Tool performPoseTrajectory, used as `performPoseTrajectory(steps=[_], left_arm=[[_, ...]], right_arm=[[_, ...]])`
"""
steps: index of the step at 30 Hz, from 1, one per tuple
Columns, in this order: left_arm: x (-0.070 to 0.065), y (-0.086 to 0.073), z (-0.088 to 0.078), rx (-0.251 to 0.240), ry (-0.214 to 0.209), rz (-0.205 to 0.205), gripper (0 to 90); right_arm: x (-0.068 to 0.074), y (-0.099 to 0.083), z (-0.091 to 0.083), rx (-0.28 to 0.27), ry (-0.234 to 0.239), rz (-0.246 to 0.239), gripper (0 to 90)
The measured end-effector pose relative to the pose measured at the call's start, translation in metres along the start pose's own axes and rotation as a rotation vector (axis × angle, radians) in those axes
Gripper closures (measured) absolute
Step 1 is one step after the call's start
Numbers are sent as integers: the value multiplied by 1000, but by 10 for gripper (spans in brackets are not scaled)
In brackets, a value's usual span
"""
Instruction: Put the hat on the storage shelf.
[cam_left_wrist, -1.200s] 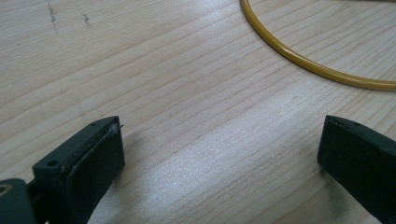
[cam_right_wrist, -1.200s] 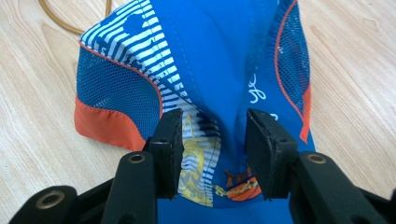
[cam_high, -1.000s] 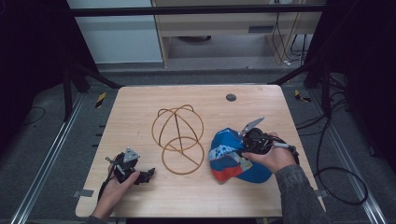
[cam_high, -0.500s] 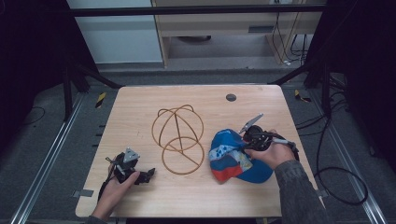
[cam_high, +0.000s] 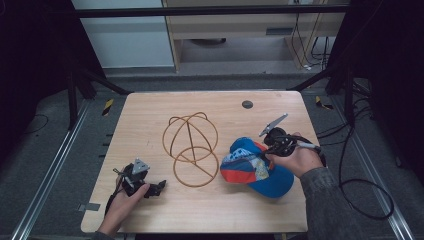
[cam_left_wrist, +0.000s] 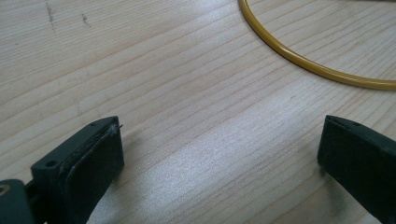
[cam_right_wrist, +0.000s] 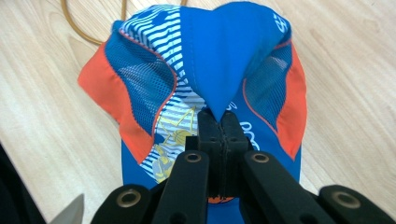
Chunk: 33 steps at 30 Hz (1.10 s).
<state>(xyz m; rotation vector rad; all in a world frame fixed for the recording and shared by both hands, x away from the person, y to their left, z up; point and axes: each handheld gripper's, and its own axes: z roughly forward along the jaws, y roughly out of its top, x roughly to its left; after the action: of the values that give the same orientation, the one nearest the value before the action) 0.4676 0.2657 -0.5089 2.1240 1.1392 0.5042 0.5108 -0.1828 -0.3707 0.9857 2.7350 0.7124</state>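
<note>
A light wooden table (cam_high: 150, 115) carries a wire stand (cam_high: 192, 142) of thin yellow-brown hoops near its middle: a domed cage of curved wires on the far side, joined to a flat ring that lies on the wood nearer the person.

Just right of that ring sits a blue cap (cam_high: 255, 167) with orange panels, mesh sides and a white striped patch. In the high view the cap rests on the near right part of the table, its crown bunched upward toward the right gripper (cam_high: 267, 147). The right hand (cam_high: 300, 160) holds this gripper just beside the cap's far right edge. In the right gripper view the two black jaws are pressed together with a fold of the cap's blue fabric (cam_right_wrist: 212, 60) pinched between their tips, so the claw is clenched on the cap; the cloth rises into a peak at the pinch.

The left gripper (cam_high: 152, 189) lies low at the near left of the table, held by the left hand (cam_high: 125, 200), well apart from the cap and near the flat ring. In the left gripper view its jaws stand wide apart over bare wood, released and grasping nothing, with an arc of the yellow ring (cam_left_wrist: 299, 60) beyond them
</note>
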Motion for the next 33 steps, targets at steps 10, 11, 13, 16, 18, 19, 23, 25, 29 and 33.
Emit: performPoseTrajectory(steps=[10, 11, 13, 16, 18, 19, 23, 25, 29, 33], left_arm=[[0, 0, 0, -3, 0, -2, 0], [0, 0, 0, -4, 1, -1, 0], [0, 0, 0, -4, 1, 1, 0], [0, 0, 0, -3, 1, 2, 0], [0, 0, 0, -3, 1, 1, 0], [0, 0, 0, -3, 0, 0, 0], [0, 0, 0, -3, 0, 1, 0], [0, 0, 0, -4, 0, 2, 0], [0, 0, 0, -5, 0, 1, 0], [0, 0, 0, -3, 0, 3, 0]], right_arm=[[11, 19, -39, -32, -16, -39, 900], [13, 21, -43, -31, -18, -41, 900], [15, 23, -49, -39, -18, -49, 900], [16, 27, -57, -48, -17, -54, 900], [16, 28, -62, -55, -18, -55, 900], [16, 29, -65, -60, -14, -54, 900], [17, 32, -74, -75, -17, -58, 900], [18, 33, -79, -88, -18, -61, 900], [20, 31, -88, -108, -20, -69, 900], [21, 25, -103, -148, -22, -61, 900]])
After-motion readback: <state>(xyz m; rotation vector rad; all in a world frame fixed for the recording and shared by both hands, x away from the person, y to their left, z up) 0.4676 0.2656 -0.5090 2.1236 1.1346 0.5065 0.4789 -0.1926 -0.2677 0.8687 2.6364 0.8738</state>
